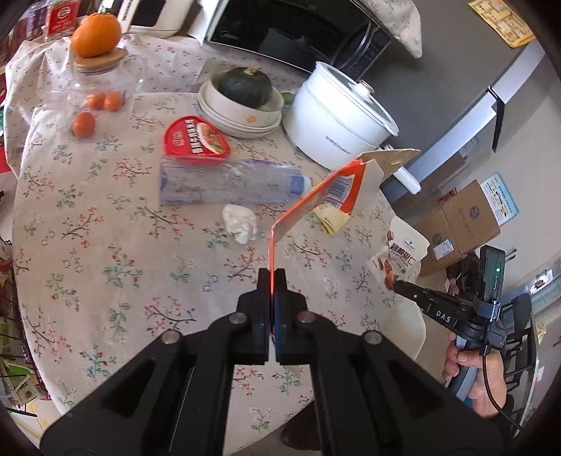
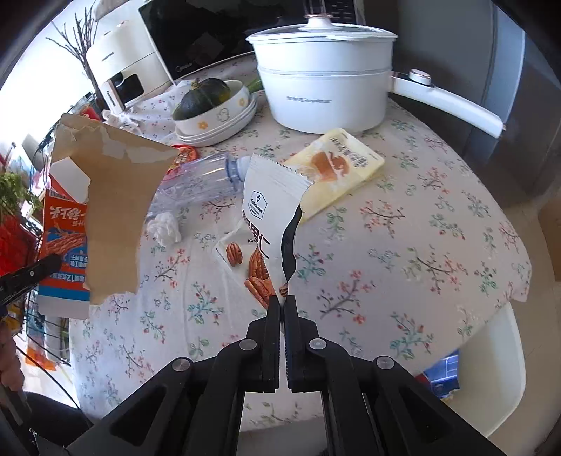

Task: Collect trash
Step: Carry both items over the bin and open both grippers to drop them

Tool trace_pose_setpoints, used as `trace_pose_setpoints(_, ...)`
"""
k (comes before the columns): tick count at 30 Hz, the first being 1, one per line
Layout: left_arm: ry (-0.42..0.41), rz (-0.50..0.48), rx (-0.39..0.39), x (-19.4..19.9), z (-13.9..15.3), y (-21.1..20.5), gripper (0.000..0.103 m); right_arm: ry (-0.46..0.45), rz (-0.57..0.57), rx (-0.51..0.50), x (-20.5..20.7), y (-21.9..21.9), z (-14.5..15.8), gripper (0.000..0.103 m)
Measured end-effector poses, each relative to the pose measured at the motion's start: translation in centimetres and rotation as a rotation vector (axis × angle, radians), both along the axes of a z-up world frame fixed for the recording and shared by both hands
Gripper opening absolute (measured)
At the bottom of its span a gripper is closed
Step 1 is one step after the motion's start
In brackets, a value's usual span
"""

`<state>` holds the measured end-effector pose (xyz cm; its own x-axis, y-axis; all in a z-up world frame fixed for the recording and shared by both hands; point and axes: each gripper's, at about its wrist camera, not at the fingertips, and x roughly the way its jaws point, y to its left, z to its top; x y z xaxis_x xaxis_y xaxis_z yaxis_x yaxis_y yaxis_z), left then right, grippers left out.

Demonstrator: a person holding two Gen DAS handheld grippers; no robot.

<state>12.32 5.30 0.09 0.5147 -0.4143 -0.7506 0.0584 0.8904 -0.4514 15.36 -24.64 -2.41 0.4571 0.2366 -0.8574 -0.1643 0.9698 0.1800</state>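
While the round table (image 1: 105, 266) under its floral cloth takes up most of both views, the back of it is crowded: a black microwave (image 1: 298, 31) and a white appliance (image 2: 119, 66) stand along the far edge, with a white lidded pot (image 2: 326, 87) in front of them, its long handle reaching out past the table rim on the right. Beside the pot sits a stack of bowls (image 1: 242, 112) holding a dark green squash (image 1: 245, 86), and further left a glass jar (image 1: 101, 84) with an orange on its lid.

A clear plastic bottle (image 1: 224, 182) lies on its side mid-table, touching a red lidded tub (image 1: 196, 138) behind it. A yellow packet (image 2: 336, 168) lies near the pot, and a crumpled tissue (image 1: 240, 222) sits just in front of the bottle.

The left gripper (image 1: 272, 277) is clamped on the edge of a torn orange carton (image 1: 315, 200), lifted clear of the cloth. The right gripper (image 2: 283, 301) is pinched tight on the bottom corner of a white pecan bag (image 2: 266, 224), also raised off the table.

The near half of the cloth is bare. A white chair (image 2: 491, 368) stands just off the table's right rim.
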Motion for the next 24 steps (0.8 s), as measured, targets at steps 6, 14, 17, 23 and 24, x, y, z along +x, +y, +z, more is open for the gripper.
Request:
trace_pose_setpoints(6, -0.004, -0.116, 0.003, -0.4, -0.1, -5.7, 0.002, 0.001, -0.093, -0.010, -2.8, -6.3, -0.2, 0.003)
trace_pose_setpoints(14, 0.021, -0.246, -0.023, -1.0, -0.4, -13.8, 0.002, 0.025, -0.227, -0.017, -6.1, -14.7, -1.3, 0.003)
trace_pose_setpoints(17, 0.029, -0.301, -0.007, -1.7, -0.9, -17.2, 0.002, 0.035, -0.267, -0.020, -7.3, -17.5, -1.8, 0.003)
trace_pose_setpoints(23, 0.075, -0.370, -0.019, -2.2, -2.4, -23.3, 0.002, 0.065, -0.334, -0.025, -9.8, -21.7, -3.1, 0.003)
trace_pose_setpoints(24, 0.078, -0.380, -0.016, -2.3, -2.6, -24.5, 0.002, 0.072, -0.347, -0.023, -10.2, -22.5, -3.5, 0.003)
